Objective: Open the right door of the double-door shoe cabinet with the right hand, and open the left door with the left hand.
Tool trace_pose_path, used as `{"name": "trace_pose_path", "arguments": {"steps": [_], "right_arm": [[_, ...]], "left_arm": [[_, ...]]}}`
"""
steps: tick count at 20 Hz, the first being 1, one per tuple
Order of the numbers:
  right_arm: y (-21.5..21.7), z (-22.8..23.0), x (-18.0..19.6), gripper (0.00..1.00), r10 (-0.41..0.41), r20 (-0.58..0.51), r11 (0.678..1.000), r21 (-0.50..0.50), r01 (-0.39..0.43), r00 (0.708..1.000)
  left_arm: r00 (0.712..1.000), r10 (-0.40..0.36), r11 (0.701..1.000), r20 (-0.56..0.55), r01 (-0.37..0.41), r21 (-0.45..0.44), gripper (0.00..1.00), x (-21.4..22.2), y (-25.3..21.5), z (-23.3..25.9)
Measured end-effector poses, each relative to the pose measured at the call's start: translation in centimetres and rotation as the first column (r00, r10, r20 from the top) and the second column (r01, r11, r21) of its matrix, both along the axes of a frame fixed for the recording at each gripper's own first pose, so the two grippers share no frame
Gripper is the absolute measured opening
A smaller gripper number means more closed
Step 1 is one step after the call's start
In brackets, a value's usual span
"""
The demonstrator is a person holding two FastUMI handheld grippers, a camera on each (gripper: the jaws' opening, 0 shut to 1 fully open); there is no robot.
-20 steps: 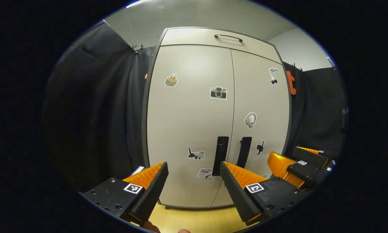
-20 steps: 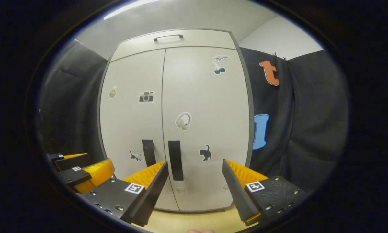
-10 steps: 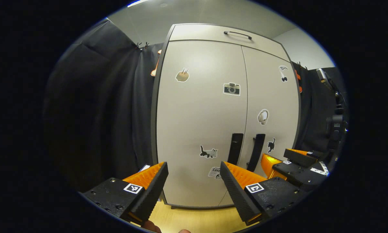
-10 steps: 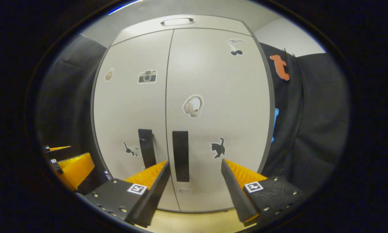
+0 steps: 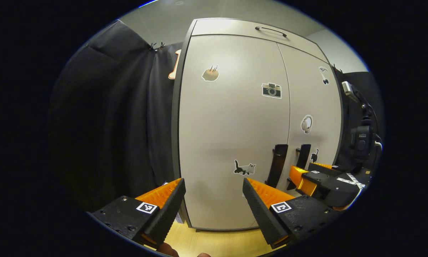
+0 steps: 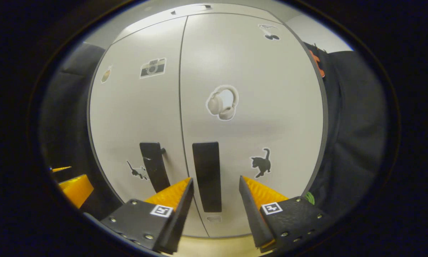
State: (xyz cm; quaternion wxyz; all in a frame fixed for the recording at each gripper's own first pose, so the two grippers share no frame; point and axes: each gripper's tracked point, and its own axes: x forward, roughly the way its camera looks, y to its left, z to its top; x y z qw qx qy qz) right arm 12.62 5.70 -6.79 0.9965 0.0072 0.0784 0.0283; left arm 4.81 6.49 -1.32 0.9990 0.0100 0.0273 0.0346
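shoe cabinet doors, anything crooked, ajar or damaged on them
Nothing stands out: both pale grey doors of the shoe cabinet sit shut and flush, and the two black vertical handles hang straight beside the centre seam.

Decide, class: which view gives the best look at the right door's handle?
The right gripper view: the right door's handle faces the camera squarely, large, between the open fingers of the right gripper. The left gripper view shows it small, at an angle, partly behind that gripper.

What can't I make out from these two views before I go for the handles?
- Inside of the cabinet: hidden, both doors shut.
- Right handle, lower end: right gripper view, partly behind the right gripper.
- Left handle, lower end: left gripper view, behind the left gripper.
- Small label below the right handle: too small.
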Motion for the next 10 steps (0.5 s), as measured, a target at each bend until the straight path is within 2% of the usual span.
{"name": "trace_pose_path", "arguments": {"steps": [1, 4, 5, 7, 8, 10], "right_arm": [[0.2, -0.3, 0.2, 0.64, 0.005, -0.009, 1.000, 0.004, -0.005, 1.000], [0.5, -0.3, 0.7, 0.61, 0.007, -0.003, 1.000, 0.012, -0.007, 1.000], [0.7, -0.2, 1.0, 0.49, 0.008, 0.002, 1.000, 0.014, -0.008, 1.000], [0.9, 0.1, 0.5, 0.49, 0.007, 0.011, 1.000, 0.022, -0.007, 1.000], [0.9, 0.0, 1.3, 0.36, -0.005, 0.022, 1.000, 0.015, 0.005, 1.000], [0.9, 0.0, 1.4, 0.34, -0.019, 0.035, 1.000, -0.011, 0.019, 0.999]], "left_arm": [[1.000, -0.002, 1.000, -0.002, 0.002, 0.002, 1.00, 0.2, 0.1, -0.1], [1.000, -0.009, 1.000, -0.011, 0.009, 0.007, 1.00, 0.9, 0.2, -0.3], [1.000, -0.011, 1.000, -0.014, 0.011, 0.008, 1.00, 1.0, 0.2, -0.4], [1.000, -0.012, 1.000, -0.015, 0.012, 0.005, 1.00, 1.3, 0.3, -0.5], [1.000, -0.011, 1.000, -0.017, 0.011, 0.003, 1.00, 1.4, 0.5, -0.5], [1.000, -0.003, 1.000, -0.022, 0.003, 0.000, 1.00, 1.4, 1.0, -0.6]]}}
